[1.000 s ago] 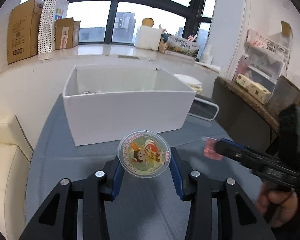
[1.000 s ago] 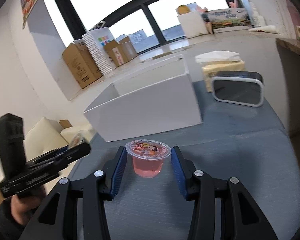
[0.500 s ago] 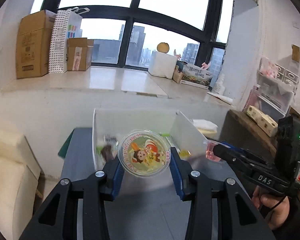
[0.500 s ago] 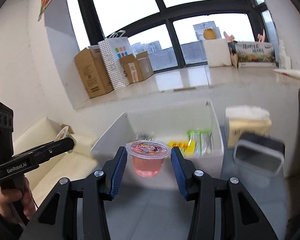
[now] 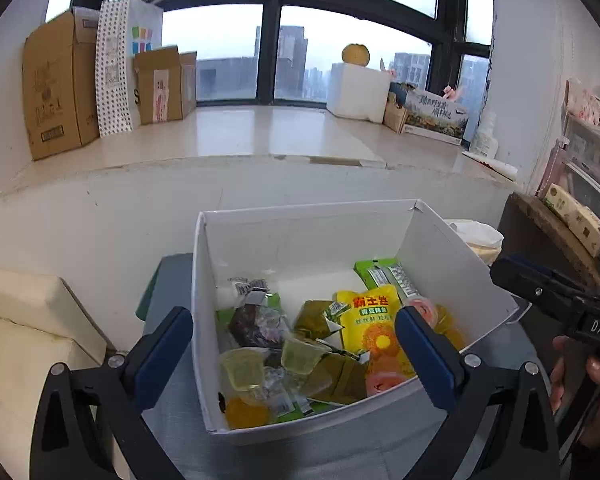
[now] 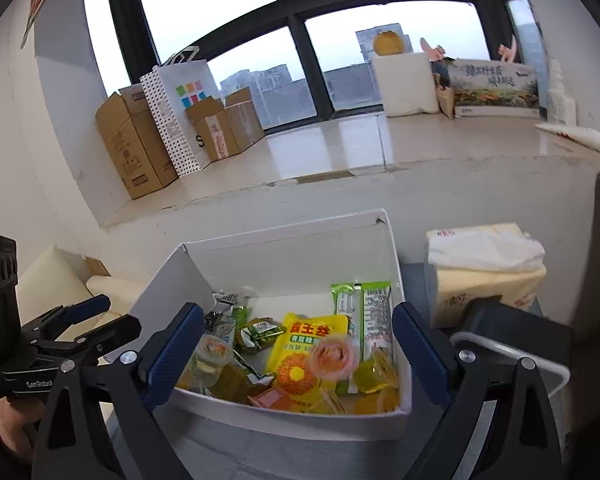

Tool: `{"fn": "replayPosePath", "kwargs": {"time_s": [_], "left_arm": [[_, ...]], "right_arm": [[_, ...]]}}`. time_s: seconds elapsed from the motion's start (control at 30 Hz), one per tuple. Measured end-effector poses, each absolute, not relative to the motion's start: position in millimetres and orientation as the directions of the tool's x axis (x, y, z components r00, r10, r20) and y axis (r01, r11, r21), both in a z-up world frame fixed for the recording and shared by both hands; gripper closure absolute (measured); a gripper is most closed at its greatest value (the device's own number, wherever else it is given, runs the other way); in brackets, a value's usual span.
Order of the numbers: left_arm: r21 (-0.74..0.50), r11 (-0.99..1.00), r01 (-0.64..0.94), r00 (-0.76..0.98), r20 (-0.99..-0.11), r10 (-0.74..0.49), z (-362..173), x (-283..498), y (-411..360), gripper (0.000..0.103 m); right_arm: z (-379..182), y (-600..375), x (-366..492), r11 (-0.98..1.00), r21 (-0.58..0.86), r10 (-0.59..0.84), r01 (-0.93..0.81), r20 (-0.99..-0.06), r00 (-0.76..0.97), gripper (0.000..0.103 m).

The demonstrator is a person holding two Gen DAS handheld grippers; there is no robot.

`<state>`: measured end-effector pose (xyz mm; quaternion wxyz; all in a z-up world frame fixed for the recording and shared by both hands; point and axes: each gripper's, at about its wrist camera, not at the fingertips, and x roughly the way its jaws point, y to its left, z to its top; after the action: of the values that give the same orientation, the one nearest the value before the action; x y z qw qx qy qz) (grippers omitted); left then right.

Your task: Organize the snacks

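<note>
Both my claws hang over the white cardboard box point(image 5: 440, 240), left gripper point(image 5: 292, 344) and right gripper point(image 6: 296, 340) spread wide with nothing in them. The pink jelly cup point(image 6: 334, 356) looks blurry above the yellow snack pouch point(image 6: 308, 344) inside; the clear yellowish jelly cup point(image 5: 302, 354) sits among green wrappers.

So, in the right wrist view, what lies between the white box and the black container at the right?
Only bare grey table shows between the white box and the black container.
</note>
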<state>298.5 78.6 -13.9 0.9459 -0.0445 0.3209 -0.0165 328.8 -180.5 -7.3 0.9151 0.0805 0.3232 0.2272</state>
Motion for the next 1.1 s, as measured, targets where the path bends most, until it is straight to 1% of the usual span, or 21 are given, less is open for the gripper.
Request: {"fn": "replayPosePath", "kwargs": {"time_s": [0.07, 0.1, 0.2, 0.27, 0.37, 0.43, 0.47, 0.6, 0.73, 0.8, 0.87, 0.97, 1.1], "left_arm": [[-0.078, 0.997, -0.008, 0.804, -0.593, -0.04, -12.4, 291.9, 77.5, 0.0], [-0.062, 0.998, -0.017, 0.821, -0.57, -0.022, -8.9, 285.7, 75.5, 0.0], [0.011, 0.999, -0.049, 0.845, -0.532, 0.047, 2.5, 268.9, 67.5, 0.0], [0.037, 0.997, -0.072, 0.857, -0.508, 0.081, 9.6, 253.7, 63.9, 0.0], [-0.007, 0.998, -0.061, 0.88, -0.472, 0.051, 17.9, 224.2, 62.0, 0.0], [-0.084, 0.996, -0.04, 0.875, -0.484, -0.006, 21.0, 206.8, 64.2, 0.0], [-0.107, 0.993, -0.044, 0.87, -0.493, -0.015, 21.5, 199.5, 64.7, 0.0], [-0.147, 0.989, -0.024, 0.861, -0.506, -0.054, 24.8, 160.2, 54.1, 0.0], [-0.13, 0.991, -0.014, 0.85, -0.524, -0.056, 25.9, 117.6, 36.3, 0.0], [-0.152, 0.988, -0.003, 0.846, -0.527, -0.078, 26.0, 95.6, 31.0, 0.0], [-0.161, 0.987, 0.004, 0.843, -0.531, -0.09, 25.6, 76.5, 25.7, 0.0], [-0.14, 0.99, -0.003, 0.846, -0.528, -0.072, 24.9, 50.3, 14.8, 0.0], [-0.133, 0.991, 0.008, 0.845, -0.529, -0.078, 23.5, 27.4, 3.1, 0.0]], "right_arm": [[-12.5, -185.6, 327.3, 0.89, 0.309, 0.455, -0.335, -0.564, 0.689, 0.004], [-13.5, -186.4, 326.0, 0.894, 0.309, 0.448, -0.325, -0.569, 0.69, 0.001], [-10.0, -187.8, 314.9, 0.926, 0.247, 0.376, -0.284, -0.582, 0.721, 0.0], [-0.3, -188.1, 298.8, 0.938, 0.202, 0.347, -0.282, -0.553, 0.757, 0.0], [15.1, -190.5, 267.9, 0.943, 0.154, 0.333, -0.296, -0.498, 0.801, 0.0], [22.4, -191.8, 249.4, 0.937, 0.131, 0.345, -0.323, -0.483, 0.805, 0.0], [24.8, -192.6, 241.1, 0.934, 0.12, 0.35, -0.336, -0.484, 0.802, 0.0], [32.8, -201.2, 203.4, 0.929, 0.094, 0.358, -0.359, -0.479, 0.802, 0.0], [34.9, -208.9, 163.9, 0.901, 0.096, 0.413, -0.423, -0.486, 0.77, 0.0], [36.2, -213.2, 145.1, 0.889, 0.132, 0.441, -0.438, -0.499, 0.746, 0.0], [38.1, -214.6, 123.0, 0.875, 0.134, 0.464, -0.465, -0.504, 0.728, 0.0], [40.8, -215.7, 89.4, 0.87, 0.083, 0.462, -0.487, -0.484, 0.743, 0.0], [38.1, -220.5, 64.1, 0.884, 0.116, 0.449, -0.453, -0.479, 0.754, 0.0]]}}
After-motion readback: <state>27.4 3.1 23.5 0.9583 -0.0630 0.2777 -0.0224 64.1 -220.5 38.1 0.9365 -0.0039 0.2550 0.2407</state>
